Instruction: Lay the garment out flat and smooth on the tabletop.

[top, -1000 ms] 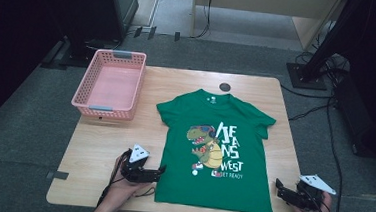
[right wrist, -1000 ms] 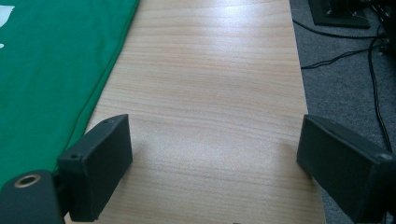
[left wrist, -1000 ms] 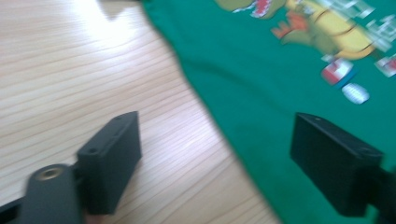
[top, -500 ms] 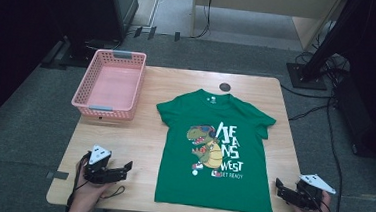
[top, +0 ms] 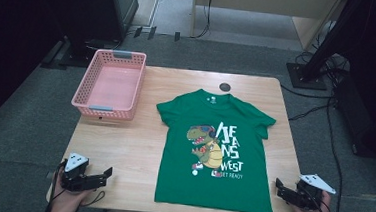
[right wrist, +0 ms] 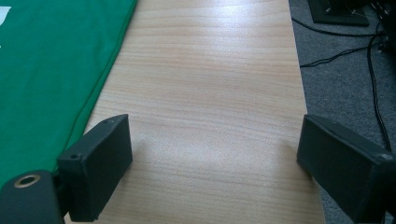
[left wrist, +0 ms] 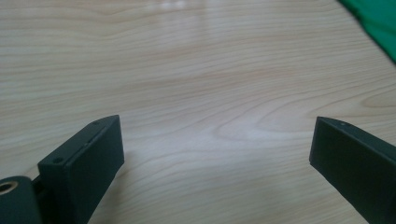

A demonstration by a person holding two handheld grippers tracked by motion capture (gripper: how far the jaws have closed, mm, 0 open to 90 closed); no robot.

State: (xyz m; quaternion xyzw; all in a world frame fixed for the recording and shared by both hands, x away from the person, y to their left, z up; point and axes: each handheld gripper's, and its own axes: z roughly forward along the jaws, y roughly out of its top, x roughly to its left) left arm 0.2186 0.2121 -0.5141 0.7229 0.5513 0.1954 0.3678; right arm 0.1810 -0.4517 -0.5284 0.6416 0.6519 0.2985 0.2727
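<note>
A green T-shirt [top: 216,148] with a dinosaur print lies flat, front up, on the wooden table [top: 123,146], collar toward the far edge. My left gripper [top: 105,176] rests open at the table's near left corner, well left of the shirt, over bare wood [left wrist: 210,107]; a corner of the green T-shirt [left wrist: 380,25] shows at that view's top right. My right gripper [top: 281,189] is open at the near right corner, just right of the shirt's hem. In the right gripper view the green T-shirt [right wrist: 46,65] lies left of the jaws.
An empty pink basket [top: 110,84] stands at the table's far left corner. A small dark round disc [top: 225,87] sits near the far edge. Cables [top: 321,103] and a stand base lie on the floor to the right. The table's right edge [right wrist: 299,93] runs close to my right gripper.
My left gripper has moved left along the near edge, away from the shirt's hem to the near left corner. The right gripper and the shirt have stayed put.
</note>
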